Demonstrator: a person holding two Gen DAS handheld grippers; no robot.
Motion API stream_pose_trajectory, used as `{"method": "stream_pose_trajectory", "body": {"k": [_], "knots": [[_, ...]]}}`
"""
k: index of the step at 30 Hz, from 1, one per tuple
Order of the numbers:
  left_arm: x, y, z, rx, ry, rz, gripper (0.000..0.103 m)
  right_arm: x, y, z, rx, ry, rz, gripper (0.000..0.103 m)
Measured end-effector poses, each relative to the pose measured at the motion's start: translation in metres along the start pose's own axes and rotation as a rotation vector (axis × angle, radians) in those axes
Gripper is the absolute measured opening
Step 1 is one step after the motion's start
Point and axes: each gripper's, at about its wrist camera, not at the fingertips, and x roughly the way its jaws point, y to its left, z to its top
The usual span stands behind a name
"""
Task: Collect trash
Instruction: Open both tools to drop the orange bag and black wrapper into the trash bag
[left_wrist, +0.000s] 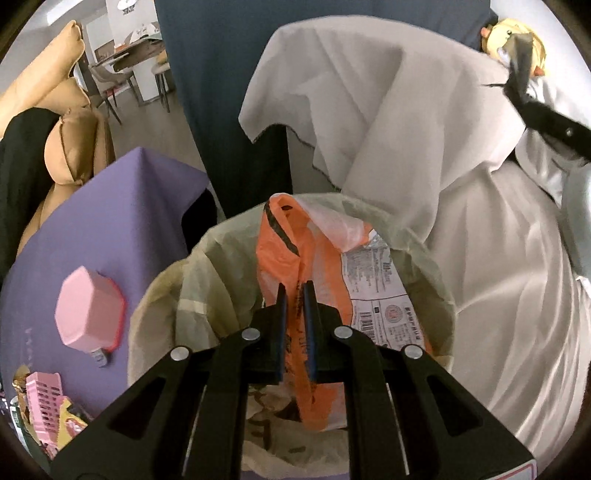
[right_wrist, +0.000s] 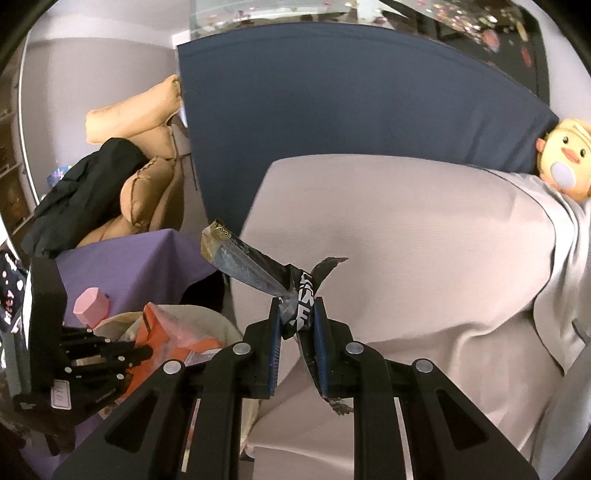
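My left gripper (left_wrist: 296, 286) is shut on an orange plastic bag (left_wrist: 284, 258) with a white printed label. The bag hangs inside the mouth of a trash bin (left_wrist: 439, 295) lined with a pale yellow-green liner. In the right wrist view that bin (right_wrist: 225, 321) and the orange bag (right_wrist: 162, 325) show at lower left, with the left gripper (right_wrist: 147, 350) over them. My right gripper (right_wrist: 297, 301) is shut on a crumpled black and silver snack wrapper (right_wrist: 251, 267) with a gold end. It holds the wrapper above the beige bed cover (right_wrist: 406, 258), to the right of the bin.
A purple-covered table (left_wrist: 110, 229) left of the bin carries a pink octagonal box (left_wrist: 88, 306) and pink clutter (left_wrist: 44, 402) at its near corner. A dark blue headboard (right_wrist: 351, 103), a yellow duck plush (right_wrist: 565, 158), tan cushions (right_wrist: 147, 192) and a black garment (right_wrist: 88, 184) surround the bed.
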Motion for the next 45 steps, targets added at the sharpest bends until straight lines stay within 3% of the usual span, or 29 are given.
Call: {"method": "stream_pose_trajectory", "body": {"k": [12,14,15,19,23,26,31,39,45], "knots": [[0.029,-0.006,0.0,0.007,0.022,-0.006,0.009,0.008,-0.012,-0.014,0.031,0.03,0.0,0.017],[0.024,0.0,0.003,-0.024,0.013,-0.053,0.014,0.005,-0.009,-0.015,0.029,0.026,0.016,0.017],[0.017,0.006,0.007,-0.052,0.009,-0.089,0.022,0.003,-0.006,-0.015,0.024,0.024,0.025,0.017],[-0.019,0.03,0.017,-0.128,-0.049,-0.136,0.036,-0.004,0.015,-0.017,-0.002,0.015,0.081,0.017],[-0.06,0.06,0.017,-0.166,-0.132,-0.105,0.044,0.003,0.047,-0.023,-0.046,0.042,0.152,0.017],[-0.087,0.087,0.002,-0.212,-0.168,-0.057,0.045,0.019,0.079,-0.036,-0.078,0.102,0.224,0.017],[-0.113,0.118,-0.033,-0.269,-0.191,-0.052,0.045,0.059,0.126,-0.068,-0.081,0.231,0.315,0.017],[-0.148,0.156,-0.09,-0.321,-0.244,-0.027,0.046,0.129,0.154,-0.1,-0.149,0.432,0.208,0.017],[-0.145,0.182,-0.115,-0.387,-0.238,-0.033,0.046,0.132,0.158,-0.099,-0.148,0.456,0.181,0.017]]}}
